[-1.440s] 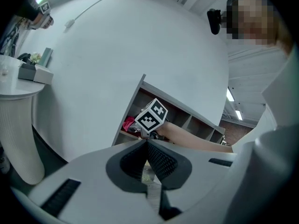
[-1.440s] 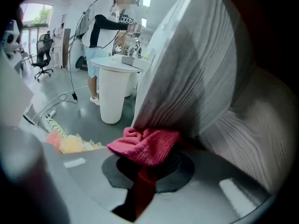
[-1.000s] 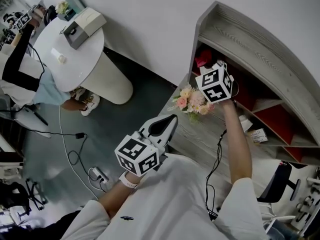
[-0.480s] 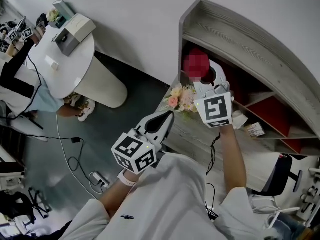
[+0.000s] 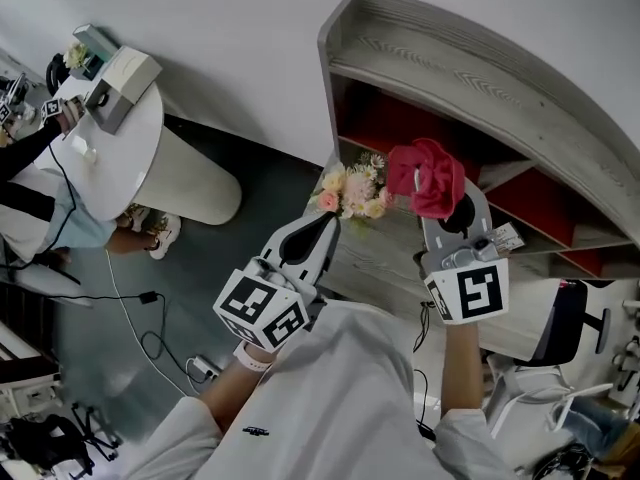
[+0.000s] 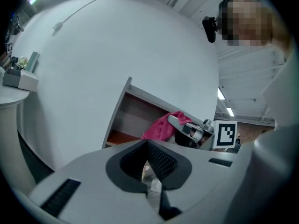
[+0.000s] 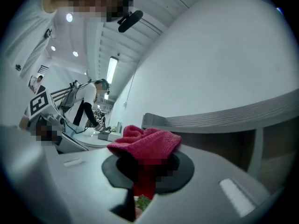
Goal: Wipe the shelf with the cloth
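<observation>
Right gripper [image 5: 452, 200] has its jaws clamped on the red cloth [image 5: 425, 176]. The cloth is bunched at the tips and held up off the shelf [image 5: 470, 58], near its left front edge, just beside the flowers [image 5: 350, 190]. Left gripper [image 5: 322, 230] hangs off to the left, jaws pressed together on nothing.

A grey wood-grain shelf [image 5: 480, 58] with red back panels spans twelve to three o'clock; a bouquet [image 5: 352, 190] and a small card [image 5: 507, 236] rest on its lower board. At ten o'clock, a round white table [image 5: 60, 168] carries boxes [image 5: 118, 68]. Cables [image 5: 148, 297] trail across the dark floor [image 5: 230, 258].
</observation>
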Demonstrator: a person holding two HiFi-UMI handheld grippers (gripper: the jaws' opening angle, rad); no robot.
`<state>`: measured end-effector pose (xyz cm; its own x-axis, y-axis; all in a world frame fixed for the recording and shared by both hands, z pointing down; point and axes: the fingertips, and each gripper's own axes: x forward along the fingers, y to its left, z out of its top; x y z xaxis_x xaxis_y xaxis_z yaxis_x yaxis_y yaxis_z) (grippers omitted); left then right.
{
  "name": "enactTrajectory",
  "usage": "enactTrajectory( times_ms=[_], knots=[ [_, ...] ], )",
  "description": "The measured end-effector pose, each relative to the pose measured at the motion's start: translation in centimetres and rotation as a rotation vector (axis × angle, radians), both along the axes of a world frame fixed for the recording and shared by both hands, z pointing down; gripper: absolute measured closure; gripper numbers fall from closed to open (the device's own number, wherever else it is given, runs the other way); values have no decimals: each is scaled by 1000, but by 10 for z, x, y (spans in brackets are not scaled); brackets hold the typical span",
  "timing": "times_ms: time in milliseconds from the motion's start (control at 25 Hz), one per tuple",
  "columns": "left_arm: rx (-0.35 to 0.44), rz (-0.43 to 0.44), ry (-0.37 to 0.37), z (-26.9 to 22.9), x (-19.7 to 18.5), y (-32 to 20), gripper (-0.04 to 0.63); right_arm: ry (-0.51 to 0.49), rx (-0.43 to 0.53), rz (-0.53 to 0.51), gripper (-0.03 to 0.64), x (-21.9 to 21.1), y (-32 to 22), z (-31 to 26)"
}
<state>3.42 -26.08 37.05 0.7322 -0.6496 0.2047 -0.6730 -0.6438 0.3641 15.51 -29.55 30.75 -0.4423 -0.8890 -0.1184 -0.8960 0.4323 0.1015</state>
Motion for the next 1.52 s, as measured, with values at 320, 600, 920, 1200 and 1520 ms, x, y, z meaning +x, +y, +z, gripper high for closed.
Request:
enactTrajectory(
  times_ms=[320, 600, 920, 1200, 1520],
  knots=[
    [40, -23, 22, -11, -14, -1, 595, -86, -54, 201, 561, 34, 65, 32],
    [27, -46, 34, -8, -24, 2, 595, -60, -126, 293, 561, 54, 81, 64],
    [23, -17, 42, -5, -9, 7, 595, -66, -90, 316, 561, 63, 77, 51],
    [19, -9, 45, -5, -5, 9, 595, -73, -80, 319, 561, 63, 76, 42],
    [15, -10, 41, -3, -4, 8, 595, -79, -133, 288, 561, 57, 72, 53]
  ],
)
